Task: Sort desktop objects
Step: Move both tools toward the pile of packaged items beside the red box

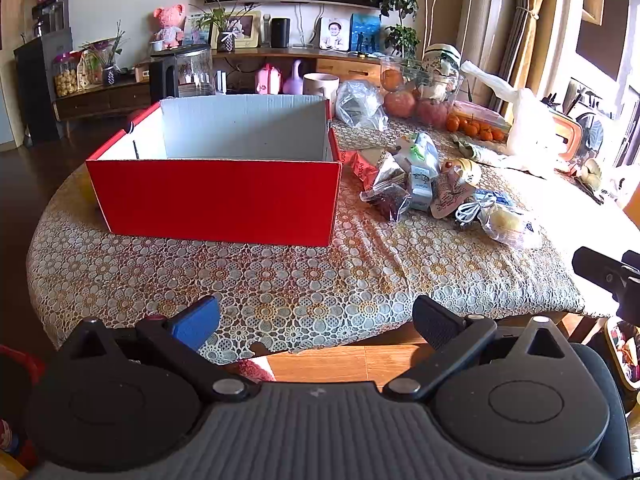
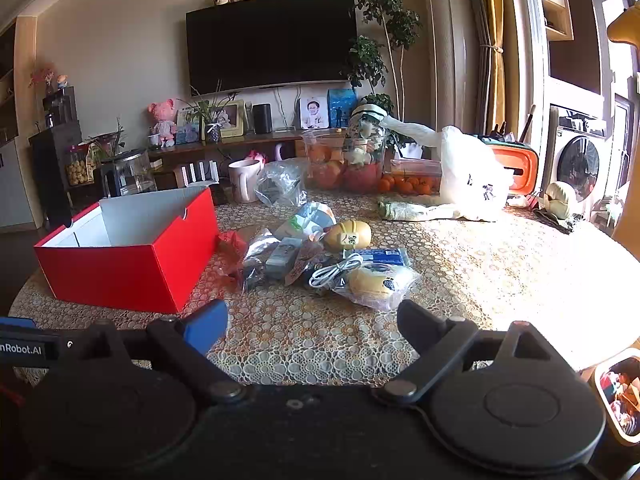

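An open red cardboard box [image 1: 216, 200] with a white inside stands on the lace-covered table [image 1: 320, 280]; it also shows at left in the right wrist view [image 2: 120, 276]. Right of it lies a pile of small items: snack packets [image 1: 404, 176], a white cable [image 2: 332, 270], a bagged yellow bun [image 2: 376, 284] and a yellow toy [image 2: 352, 234]. My left gripper [image 1: 316, 320] is open and empty at the table's near edge, facing the box. My right gripper [image 2: 312, 328] is open and empty, just short of the pile.
At the back of the table stand a mug [image 2: 244, 180], clear bags, a container of fruit [image 2: 344, 164], tangerines [image 2: 408, 186] and a white plastic bag [image 2: 468, 176]. A TV cabinet stands beyond. A basket [image 2: 616, 392] sits low at right.
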